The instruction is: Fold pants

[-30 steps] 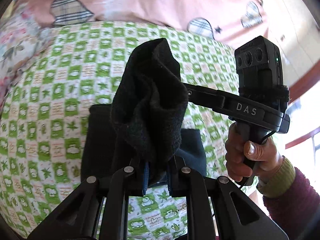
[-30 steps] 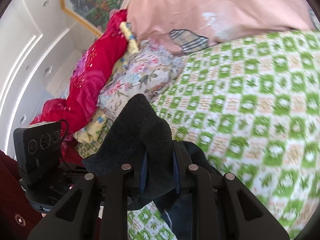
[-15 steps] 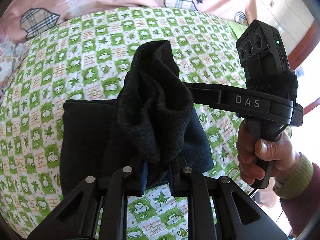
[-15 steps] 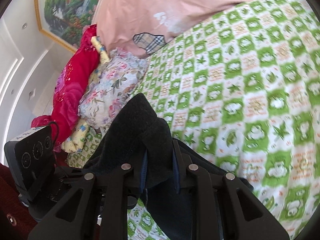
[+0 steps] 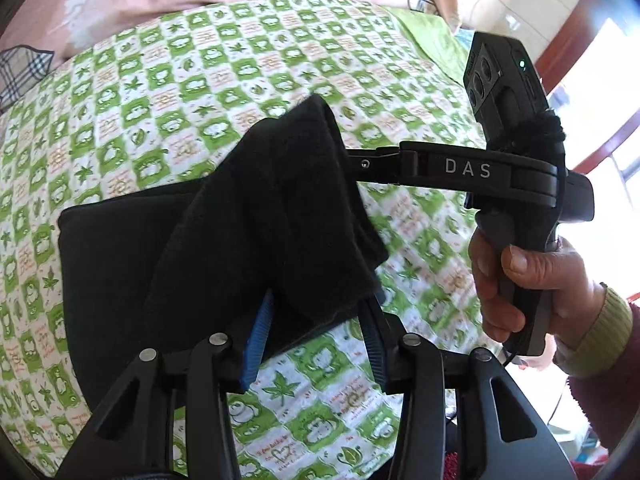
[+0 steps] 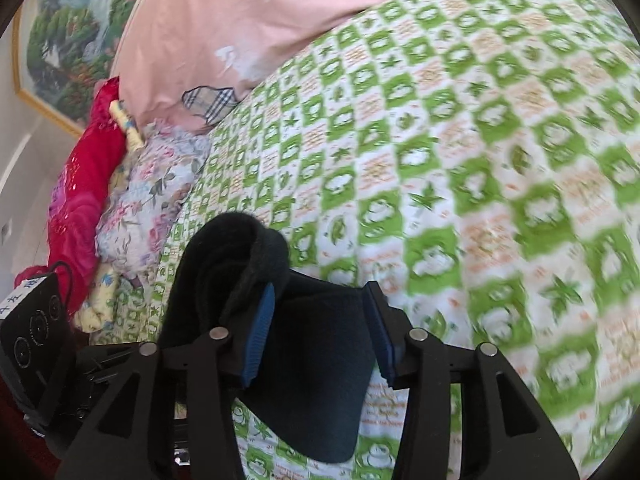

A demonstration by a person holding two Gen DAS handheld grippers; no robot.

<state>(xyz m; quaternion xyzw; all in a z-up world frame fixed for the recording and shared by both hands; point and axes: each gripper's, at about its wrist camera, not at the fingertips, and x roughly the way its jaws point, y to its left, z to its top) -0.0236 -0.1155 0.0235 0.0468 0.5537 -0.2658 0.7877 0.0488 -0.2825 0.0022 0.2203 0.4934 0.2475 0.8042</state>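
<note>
The green-checked bedspread (image 5: 168,92) is covering the bed; pink quilt (image 6: 224,32) at 12 o'clock. The black pants (image 5: 120,248) are lying across it. Left gripper (image 5: 316,344) and right gripper (image 6: 320,340) are standing released, fabric draped loosely between their jaws.

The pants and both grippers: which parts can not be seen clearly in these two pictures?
- Left view: the right gripper tips are hidden behind the raised pants.
- Left view: the pants' near end is covered by the left gripper.
- Right view: the bedspread on the right side is blurred.
- Right view: the pants drape over one finger; contact unclear.
</note>
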